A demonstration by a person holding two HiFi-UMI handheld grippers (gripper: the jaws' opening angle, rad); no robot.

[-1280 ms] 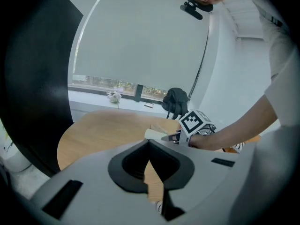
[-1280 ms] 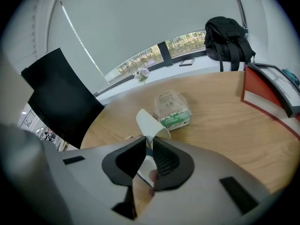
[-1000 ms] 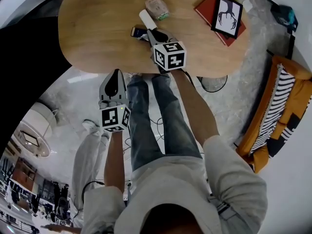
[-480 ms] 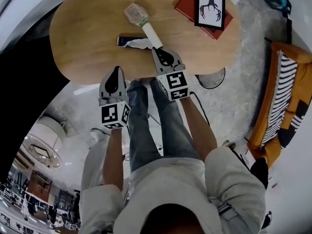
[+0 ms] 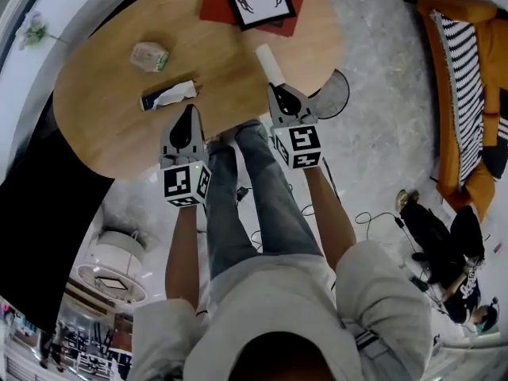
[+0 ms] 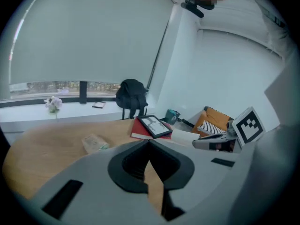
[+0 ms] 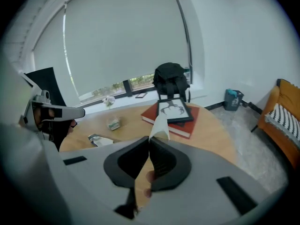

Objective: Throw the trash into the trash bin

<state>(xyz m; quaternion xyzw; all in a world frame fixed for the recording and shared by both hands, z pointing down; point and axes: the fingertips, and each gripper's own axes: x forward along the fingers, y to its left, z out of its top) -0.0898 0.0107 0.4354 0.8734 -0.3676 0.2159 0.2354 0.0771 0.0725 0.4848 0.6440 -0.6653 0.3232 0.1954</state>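
Paper roll (image 5: 268, 59) — clenched in right gripper (image 5: 278, 89) jaws, pointing straight out | left gripper (image 5: 190, 109) jaws closed

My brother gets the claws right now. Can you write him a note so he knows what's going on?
Right claw: shut on a white paper, above the table.
Left claw: shut, empty.
On the table: a crumpled wrapper and a tissue.
Done: paper picked up; nothing binned yet.
Left: bin the paper, then probably the wrapper and tissue. I can't tell for sure where the bin is.
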